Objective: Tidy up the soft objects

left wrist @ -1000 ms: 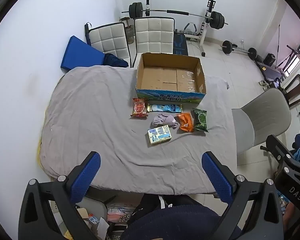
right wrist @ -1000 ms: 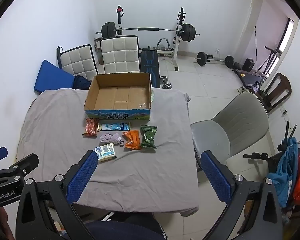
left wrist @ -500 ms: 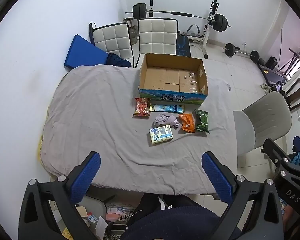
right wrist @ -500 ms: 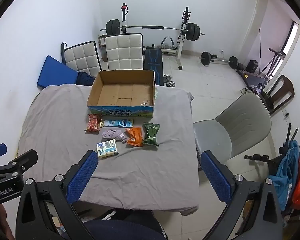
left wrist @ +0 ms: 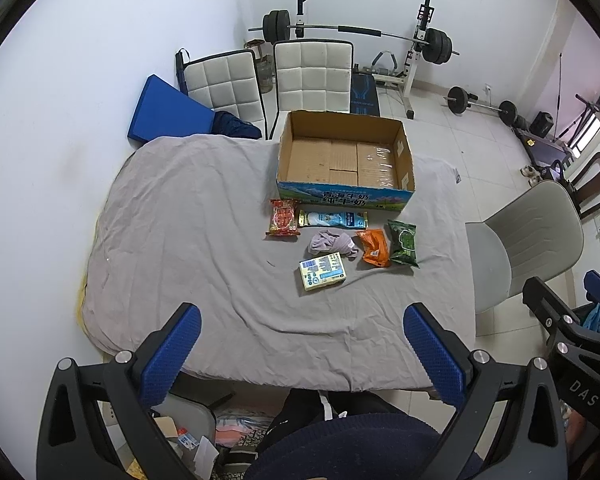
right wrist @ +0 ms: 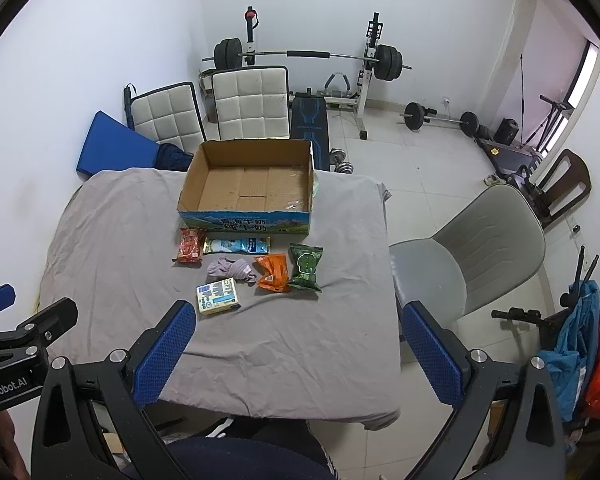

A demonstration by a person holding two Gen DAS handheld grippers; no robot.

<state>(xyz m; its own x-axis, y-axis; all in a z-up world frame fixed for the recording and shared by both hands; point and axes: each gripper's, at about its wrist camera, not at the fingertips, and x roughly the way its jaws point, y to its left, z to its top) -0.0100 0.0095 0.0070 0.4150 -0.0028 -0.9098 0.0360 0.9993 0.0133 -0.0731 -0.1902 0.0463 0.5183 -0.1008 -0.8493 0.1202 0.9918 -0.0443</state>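
An empty open cardboard box (left wrist: pixel 346 160) (right wrist: pixel 252 188) stands at the far side of the grey-covered table (left wrist: pixel 188 248) (right wrist: pixel 292 336). In front of it lie a red snack packet (left wrist: pixel 284 218) (right wrist: pixel 189 245), a light blue packet (left wrist: pixel 334 219) (right wrist: pixel 238 245), a crumpled lilac cloth (left wrist: pixel 332 243) (right wrist: pixel 233 269), an orange packet (left wrist: pixel 374 247) (right wrist: pixel 274 273), a green packet (left wrist: pixel 403 243) (right wrist: pixel 307 267) and a yellow-blue carton (left wrist: pixel 323 271) (right wrist: pixel 218 296). My left gripper (left wrist: pixel 300 354) and right gripper (right wrist: pixel 296 354) are open and empty, held high over the table's near edge.
Two white padded chairs (left wrist: pixel 268 80) and a blue mat (left wrist: pixel 168 114) stand behind the table. A grey chair (left wrist: pixel 528 236) (right wrist: pixel 480 248) stands at its right side. A barbell rack (right wrist: pixel 312 60) and weights sit on the tiled floor.
Both grippers have moved slightly forward and tilted, so the table items sit a little lower in the views. Nothing on the table has moved. Both grippers stay open.
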